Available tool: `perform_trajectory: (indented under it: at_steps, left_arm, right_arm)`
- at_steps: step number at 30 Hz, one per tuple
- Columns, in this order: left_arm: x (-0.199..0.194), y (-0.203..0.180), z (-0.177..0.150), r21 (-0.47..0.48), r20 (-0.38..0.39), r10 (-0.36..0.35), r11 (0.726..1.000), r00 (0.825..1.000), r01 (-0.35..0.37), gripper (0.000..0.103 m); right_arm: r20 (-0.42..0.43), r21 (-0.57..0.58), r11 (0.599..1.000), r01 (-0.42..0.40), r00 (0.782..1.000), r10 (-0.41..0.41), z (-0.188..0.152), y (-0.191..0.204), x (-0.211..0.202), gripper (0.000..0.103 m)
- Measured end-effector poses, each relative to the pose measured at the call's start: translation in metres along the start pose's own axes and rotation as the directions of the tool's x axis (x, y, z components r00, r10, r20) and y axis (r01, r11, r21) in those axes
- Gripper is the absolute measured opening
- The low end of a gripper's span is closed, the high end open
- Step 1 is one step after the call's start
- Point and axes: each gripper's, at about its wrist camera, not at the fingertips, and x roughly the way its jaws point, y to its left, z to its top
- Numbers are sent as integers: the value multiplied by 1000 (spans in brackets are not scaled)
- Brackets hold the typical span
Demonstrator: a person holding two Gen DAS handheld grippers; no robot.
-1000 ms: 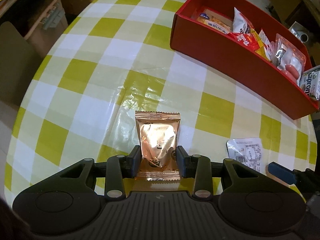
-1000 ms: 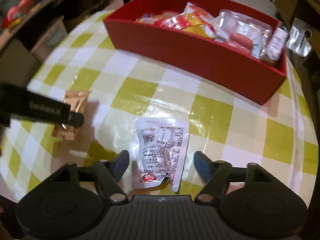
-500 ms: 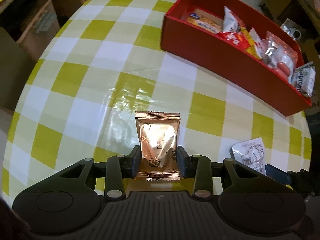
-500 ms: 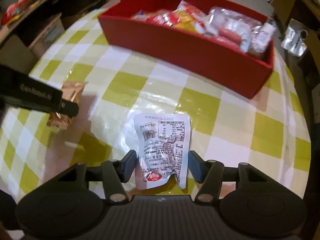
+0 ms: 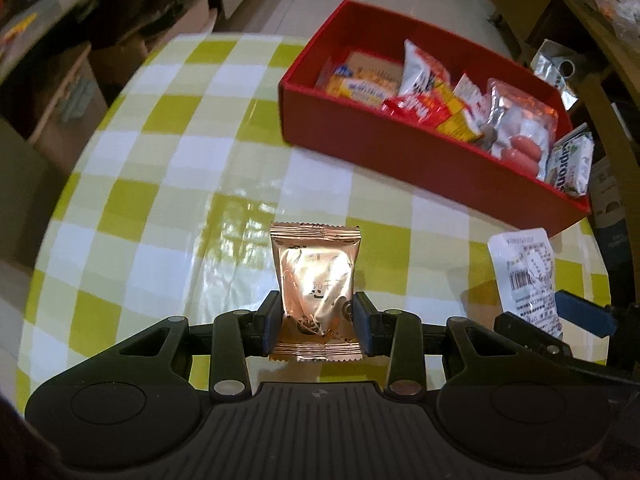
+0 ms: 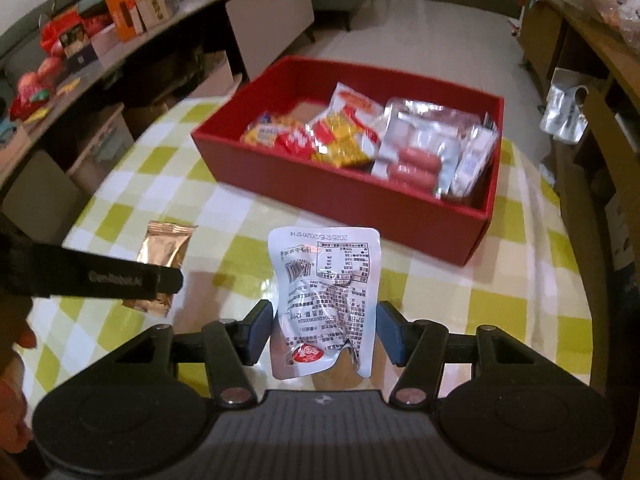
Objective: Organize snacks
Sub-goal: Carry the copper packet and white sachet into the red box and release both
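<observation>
My left gripper is shut on a copper foil snack packet, held upright above the yellow-checked tablecloth. My right gripper is shut on a white printed snack pouch, lifted off the cloth. In the right wrist view the copper packet shows at the left behind the left gripper's finger. The white pouch appears at the right edge of the left wrist view. A red box with several snack packs stands at the far side of the table.
The red box holds sausages, yellow and red packs and a white pack at its right end. The round table's edge curves close on the left and right. Shelves with boxes and fruit run along the left, wooden furniture on the right.
The right gripper closed on the white pouch and raised it off the cloth. The left gripper rose with the copper packet. Both views now sit higher and see into the red box.
</observation>
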Motion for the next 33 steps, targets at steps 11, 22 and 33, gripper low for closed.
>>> perform_trajectory:
  at_steps: [11,22,33]
  left_arm:
    - [-17,-27,30,83,150,48,995,988,-61,46]
    - [-9,-48,64,106,214,56,991,975,-80,46]
    - [18,-59,97,103,251,104,986,962,-133,46]
  right_arm:
    - [107,68,997,33,993,-40,38,-23,-7,65]
    - [167,107,993,45,984,-62,71,-37,5,65]
    - [179,129,988,85,978,-107,93,-49,44,66]
